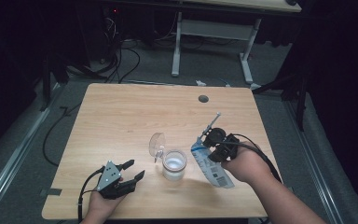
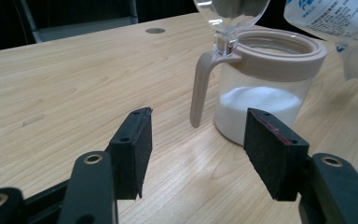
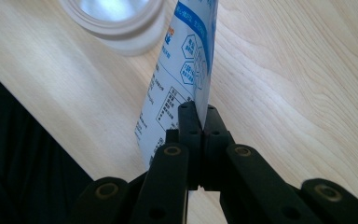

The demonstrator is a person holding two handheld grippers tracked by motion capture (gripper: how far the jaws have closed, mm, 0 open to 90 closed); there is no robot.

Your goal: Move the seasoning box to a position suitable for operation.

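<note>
Two sets of black jaws are seen in quite different states. On the right gripper (image 3: 199, 116), the jaws are pressed together on the edge of a white-and-blue printed refill pouch (image 3: 177, 84), which is pinched flat between the pads and hangs from them above the table. In the high view the pouch (image 1: 210, 164) is held by the right gripper (image 1: 214, 142) just to the right of the jar, close beside it but not over its mouth.

On the left gripper (image 2: 198, 149), the jaws are spread wide with nothing between the pads; they are pointed toward the jar from a short way off, and the bare wooden table (image 2: 74, 84) is seen through the gap. In the high view the left gripper (image 1: 133, 170) rests low near the front edge, apart from the jar.

Between the two grippers stands a clear jar (image 1: 174, 164) with a beige collar and a small beige spoon handle (image 2: 199, 88) hanging at its side. Its clear hinged lid (image 1: 157, 143) is tipped up and open. White granules (image 2: 256, 100) are seen filling roughly the lower half.

By appearance, the lid is already opened and some filling is in place. Left, it is judged, are any further pouring, setting the pouch down and closing the lid.
</note>
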